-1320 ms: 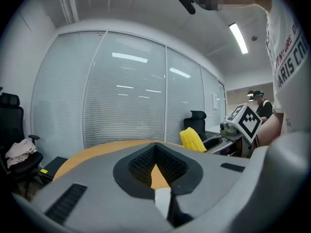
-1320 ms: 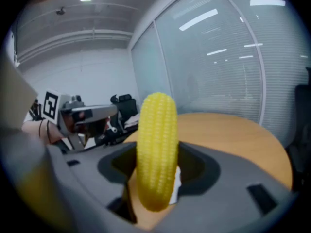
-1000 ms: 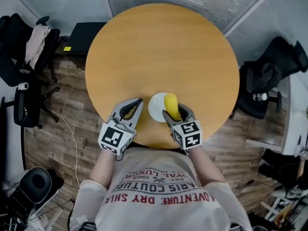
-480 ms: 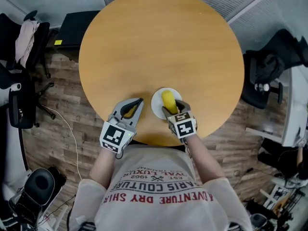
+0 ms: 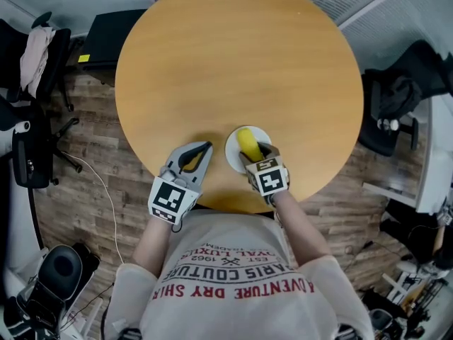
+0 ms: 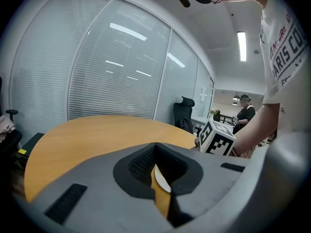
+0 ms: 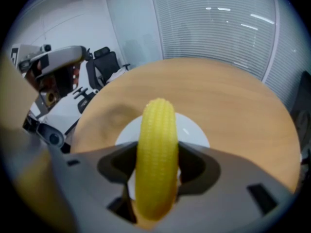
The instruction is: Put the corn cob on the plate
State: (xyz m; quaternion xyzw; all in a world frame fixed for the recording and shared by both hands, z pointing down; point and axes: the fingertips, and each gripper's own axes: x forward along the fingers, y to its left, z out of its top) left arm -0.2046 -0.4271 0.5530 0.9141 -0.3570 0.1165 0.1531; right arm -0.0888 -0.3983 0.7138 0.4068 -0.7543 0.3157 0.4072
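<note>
A yellow corn cob is clamped between the jaws of my right gripper, lengthwise over the small white plate near the round wooden table's front edge. In the right gripper view the corn cob sticks up out of the right gripper and hides the middle of the plate. Whether the cob touches the plate I cannot tell. My left gripper rests left of the plate, shut and empty. In the left gripper view, the left gripper shows a sliver of the plate through its slit.
The round table stretches away behind the plate. Office chairs stand on the floor at the left and a dark chair at the right. A black case lies beyond the table's left side.
The right gripper with the corn cob has shifted slightly further over the plate. The left gripper has stayed where it was.
</note>
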